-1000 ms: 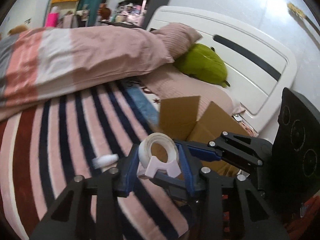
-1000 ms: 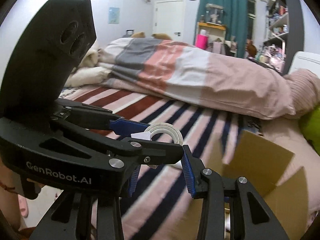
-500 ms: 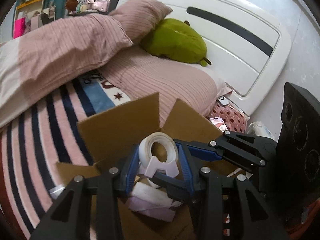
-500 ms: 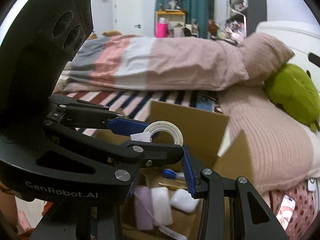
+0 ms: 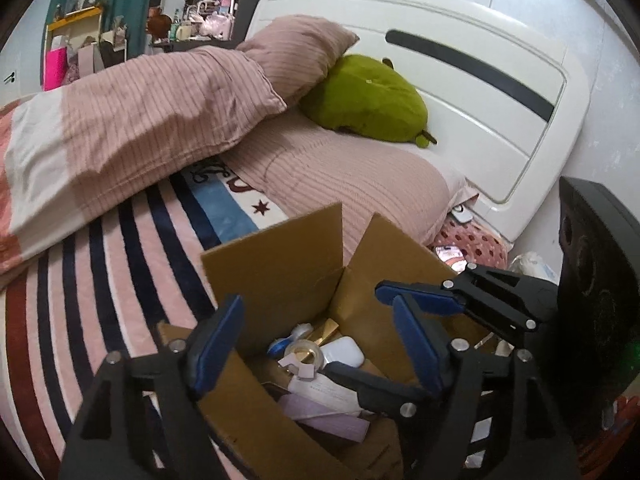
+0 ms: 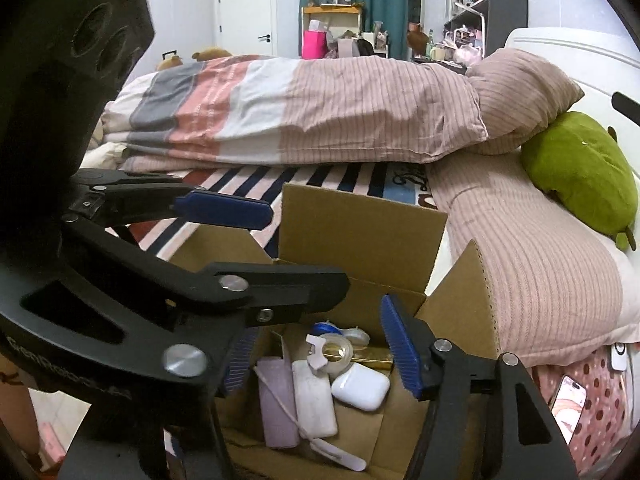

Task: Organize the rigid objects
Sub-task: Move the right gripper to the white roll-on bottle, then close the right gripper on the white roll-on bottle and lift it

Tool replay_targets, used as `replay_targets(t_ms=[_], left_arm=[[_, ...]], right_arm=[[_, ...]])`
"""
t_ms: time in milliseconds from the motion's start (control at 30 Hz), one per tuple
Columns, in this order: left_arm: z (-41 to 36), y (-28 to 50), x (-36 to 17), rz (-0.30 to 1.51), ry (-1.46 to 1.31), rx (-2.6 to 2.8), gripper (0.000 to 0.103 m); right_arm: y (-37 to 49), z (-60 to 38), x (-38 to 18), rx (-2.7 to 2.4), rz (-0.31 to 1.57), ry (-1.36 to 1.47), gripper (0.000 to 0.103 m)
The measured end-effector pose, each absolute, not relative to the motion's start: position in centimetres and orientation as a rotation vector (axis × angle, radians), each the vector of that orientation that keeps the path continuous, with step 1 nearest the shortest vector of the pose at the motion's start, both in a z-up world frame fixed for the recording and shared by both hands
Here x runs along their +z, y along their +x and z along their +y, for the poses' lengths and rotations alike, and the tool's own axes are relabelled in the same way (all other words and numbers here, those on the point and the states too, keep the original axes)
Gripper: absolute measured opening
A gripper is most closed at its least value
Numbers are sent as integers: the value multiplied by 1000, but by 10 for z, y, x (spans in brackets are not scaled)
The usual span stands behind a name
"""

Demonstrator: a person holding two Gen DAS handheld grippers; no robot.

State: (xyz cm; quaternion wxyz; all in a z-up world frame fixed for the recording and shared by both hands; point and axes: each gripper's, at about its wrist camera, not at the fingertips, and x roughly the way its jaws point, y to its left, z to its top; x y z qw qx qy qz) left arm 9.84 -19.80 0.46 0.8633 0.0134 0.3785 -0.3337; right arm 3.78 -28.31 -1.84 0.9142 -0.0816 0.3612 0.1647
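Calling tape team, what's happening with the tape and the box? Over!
Both tools open, jaws just opened, nothing between them: left tool, right tool. Clear tape roll on white dispenser lying inside brown cardboard box. Nothing in the way.

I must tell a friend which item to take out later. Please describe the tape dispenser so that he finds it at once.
On the bed stands an open cardboard box. Inside it, the tape dispenser lies on top, beside a white earbud case. It alone is a clear ring of tape in a pale holder.
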Motion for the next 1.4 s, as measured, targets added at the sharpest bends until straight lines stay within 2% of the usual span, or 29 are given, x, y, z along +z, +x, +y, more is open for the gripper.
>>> replay_targets(t_ms=[400,767,967,1033,1067,1233,1400], left_arm=[[-100,69,27,672,-62,-513,76],[26,43,-11,665,-190,-271,76],[67,33,-49,711,-245,-199,76],[73,31,-59,728,-257,-186,76],[76,30,-63,736,-264,-180,76],[84,21,-75,751,-290,-173,76],[85,17,-78,757,-290,-171,76]], right_arm=[[26,-230,5,430,721,-192,58],[20,-115,-2,626,709,-278,58],[27,-66,-45,697,802,-302,58],[32,-63,-66,674,847,-297,62],[35,-62,-78,660,868,-292,66],[67,-80,-133,465,909,-240,67],[97,-106,-158,283,910,-151,70]])
